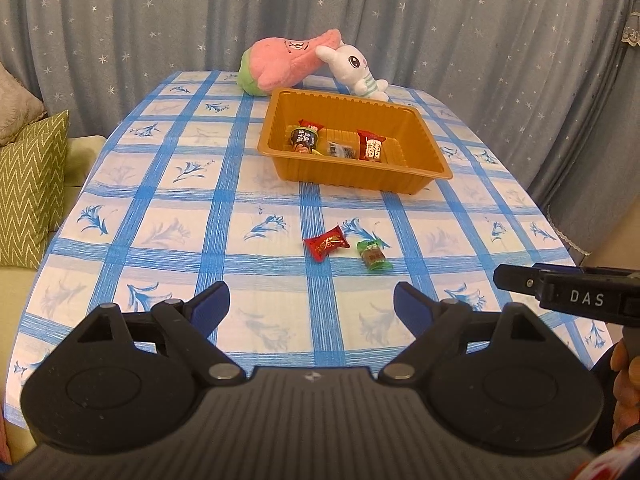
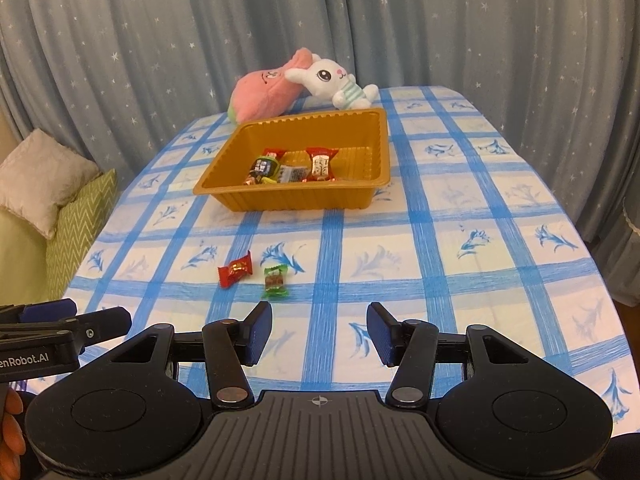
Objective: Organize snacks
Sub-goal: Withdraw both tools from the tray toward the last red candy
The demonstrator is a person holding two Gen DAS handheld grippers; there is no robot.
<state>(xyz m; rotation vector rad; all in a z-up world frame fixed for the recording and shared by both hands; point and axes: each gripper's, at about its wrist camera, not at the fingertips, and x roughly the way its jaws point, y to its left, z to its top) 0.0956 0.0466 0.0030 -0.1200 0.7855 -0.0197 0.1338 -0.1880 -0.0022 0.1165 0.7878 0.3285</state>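
While both tools hover low over the near edge of the table point(image 1: 168, 216), each has its fingers spread apart with nothing between them. Seen from its own camera, the left tool point(image 1: 311, 308) points toward a red candy point(image 1: 326, 243) and a green candy point(image 1: 373, 255) that lie just beside each other on the blue-checked cloth, apart from the fingers. The right tool point(image 2: 319, 334) points a little to the right of the same two sweets. Farther back stands an orange tray point(image 2: 256, 196) that holds several wrapped snacks, among them a red and white packet point(image 2: 321, 164) and a dark packet point(image 2: 263, 169). Behind the tray, at the far edge, a pink plush toy point(image 2: 264, 92) lies against a white plush rabbit point(image 2: 334, 82).
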